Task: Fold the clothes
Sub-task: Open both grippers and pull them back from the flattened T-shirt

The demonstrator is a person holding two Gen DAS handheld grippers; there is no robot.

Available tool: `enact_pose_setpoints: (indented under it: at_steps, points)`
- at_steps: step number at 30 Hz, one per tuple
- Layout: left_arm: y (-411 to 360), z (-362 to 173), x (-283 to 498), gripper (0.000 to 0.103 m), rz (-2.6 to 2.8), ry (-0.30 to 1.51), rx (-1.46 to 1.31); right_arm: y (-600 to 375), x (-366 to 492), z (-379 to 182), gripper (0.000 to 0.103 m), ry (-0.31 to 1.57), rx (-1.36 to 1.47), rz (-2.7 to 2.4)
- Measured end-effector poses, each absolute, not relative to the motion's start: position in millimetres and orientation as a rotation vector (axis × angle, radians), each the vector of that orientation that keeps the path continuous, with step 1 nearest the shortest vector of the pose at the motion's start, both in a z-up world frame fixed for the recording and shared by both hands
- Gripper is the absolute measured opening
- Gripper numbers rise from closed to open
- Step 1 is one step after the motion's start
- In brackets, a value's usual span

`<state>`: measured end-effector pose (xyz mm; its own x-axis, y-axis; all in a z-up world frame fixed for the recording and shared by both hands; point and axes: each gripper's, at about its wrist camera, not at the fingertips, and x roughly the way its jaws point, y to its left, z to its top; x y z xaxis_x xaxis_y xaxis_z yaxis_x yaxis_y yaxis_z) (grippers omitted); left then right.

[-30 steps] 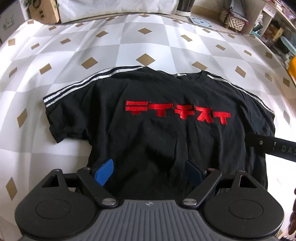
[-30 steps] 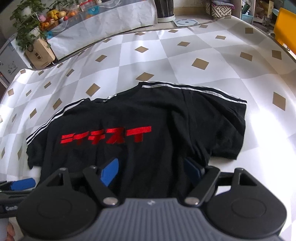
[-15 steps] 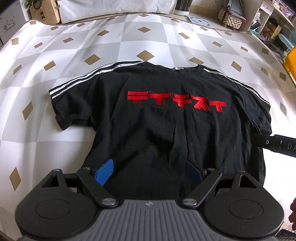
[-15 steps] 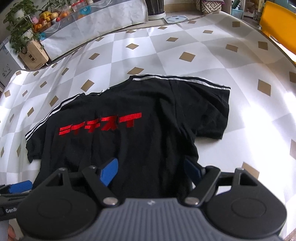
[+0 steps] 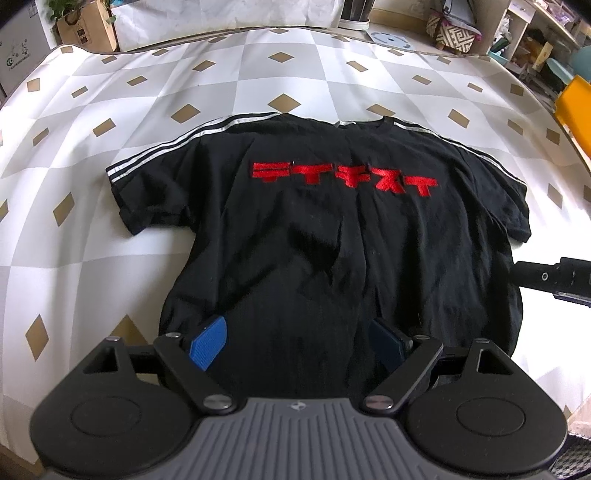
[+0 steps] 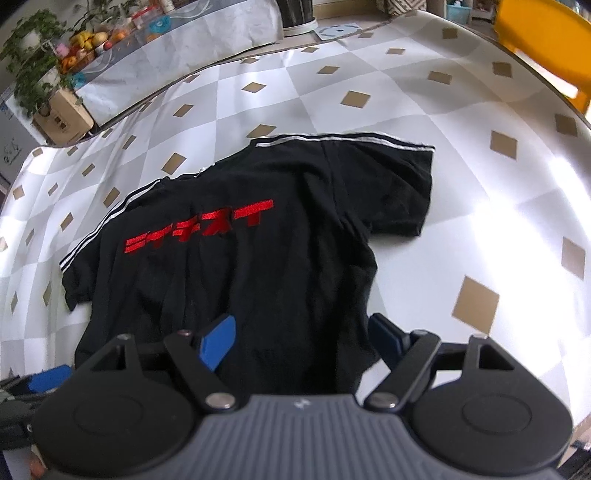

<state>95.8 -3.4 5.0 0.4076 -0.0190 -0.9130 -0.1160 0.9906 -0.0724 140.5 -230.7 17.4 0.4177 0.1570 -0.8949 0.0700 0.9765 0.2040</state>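
Note:
A black T-shirt [image 5: 314, 240] with red lettering and white shoulder stripes lies flat on the checked table cover [image 5: 110, 110], collar away from me. My left gripper [image 5: 299, 341] hovers open over the hem's left half, blue pads wide apart. In the right wrist view the same T-shirt [image 6: 258, 240] spreads ahead, and my right gripper [image 6: 301, 338] is open above the hem's right corner. Nothing is held between either pair of fingers. The right gripper's body [image 5: 554, 278] shows at the left view's right edge; the left gripper's blue pad [image 6: 48, 378] shows at the right view's lower left.
A cardboard box with a plant [image 5: 86, 22] stands beyond the table's far left. A patterned basket [image 5: 452, 33] and a round disc [image 5: 389, 37] lie at the far edge. A yellow chair [image 6: 546, 33] stands at the right. Fruit [image 6: 85, 48] sits on a far counter.
Both grippers have pulled back and risen from the shirt, so the whole garment now sits farther ahead in each view. Both stay open. The shirt has not moved.

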Motion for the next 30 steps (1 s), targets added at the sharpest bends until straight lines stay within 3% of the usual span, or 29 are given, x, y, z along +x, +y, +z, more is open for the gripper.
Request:
enact_pose_setpoints:
  at_steps: [30]
  points:
    - [-15,-2,38,0.084,0.076,1.161,-0.069,-233,88,12,0.078,1.161,0.23,0.011]
